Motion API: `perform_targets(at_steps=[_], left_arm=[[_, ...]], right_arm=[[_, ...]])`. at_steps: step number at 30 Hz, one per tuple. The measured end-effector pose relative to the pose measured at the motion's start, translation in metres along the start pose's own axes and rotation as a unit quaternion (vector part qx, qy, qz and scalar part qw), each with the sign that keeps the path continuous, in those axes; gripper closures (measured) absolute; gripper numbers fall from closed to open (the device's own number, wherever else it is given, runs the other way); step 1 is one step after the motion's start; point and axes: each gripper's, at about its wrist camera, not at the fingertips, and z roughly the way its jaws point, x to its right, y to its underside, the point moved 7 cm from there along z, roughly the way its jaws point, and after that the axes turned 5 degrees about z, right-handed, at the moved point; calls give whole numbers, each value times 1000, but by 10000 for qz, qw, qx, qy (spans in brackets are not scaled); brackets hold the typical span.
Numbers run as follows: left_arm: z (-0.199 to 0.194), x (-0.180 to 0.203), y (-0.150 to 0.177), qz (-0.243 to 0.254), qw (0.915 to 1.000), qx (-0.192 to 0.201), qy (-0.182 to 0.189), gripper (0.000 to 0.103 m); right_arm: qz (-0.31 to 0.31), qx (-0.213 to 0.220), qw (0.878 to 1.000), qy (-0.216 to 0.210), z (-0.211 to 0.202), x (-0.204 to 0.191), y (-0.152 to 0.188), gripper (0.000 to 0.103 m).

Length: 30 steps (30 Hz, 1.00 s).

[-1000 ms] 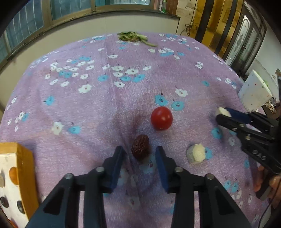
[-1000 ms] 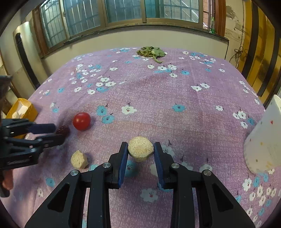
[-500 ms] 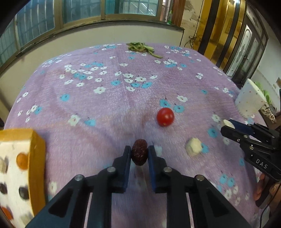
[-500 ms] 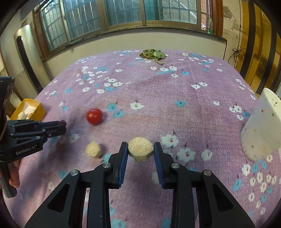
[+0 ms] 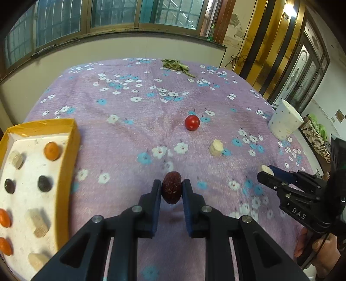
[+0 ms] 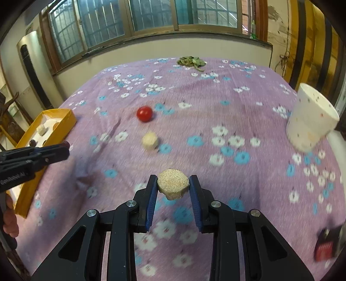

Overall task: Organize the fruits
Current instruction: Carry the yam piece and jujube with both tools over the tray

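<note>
A floral cloth (image 5: 134, 129) bore a tomato (image 5: 192, 122), chunk (image 5: 215, 147), cup (image 5: 285, 123), tray (image 5: 73, 138) and leaves (image 5: 176, 64).

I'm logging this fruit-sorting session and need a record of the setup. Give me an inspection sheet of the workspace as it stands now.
Surface: purple floral cloth covers the table.
Job's things: dried red date in the left gripper; pale round chunk in the right gripper; cherry tomato and another pale chunk lie loose on the cloth; yellow-rimmed tray at the left holds orange, dark and pale pieces.
Clutter: green leaves at the far edge; white dotted cup at the right.
Grippers: both closed on their items.
Cables: wires on the far right wall.
Surroundings: barred windows behind the table.
</note>
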Motion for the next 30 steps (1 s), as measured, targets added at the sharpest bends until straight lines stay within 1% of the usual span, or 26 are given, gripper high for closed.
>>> perform_targets(at_steps=[5,13,21,26,30], left_arm=[[-21,-20,14,-142,9999,52,-22,81],[-52,-66,31,-471,9986,198,-151,81],[-78,-120,44,-838,9950,349,-413,81],[-93,-162,50,-1072,9913,406,-648,81],[-102,-197,52,-1162,9884,434,-881,81]], right_arm=[[-19,37,10000,-87,-8,-27,8,74],[-372,119,9987,-333,-9,-89,2,74],[-841,154,9938,-711,0,-166,-11,75],[-1126,159,9890,-945,6,-212,-21,75],[-1325,141,9852,-1078,15,-245,-29,75]])
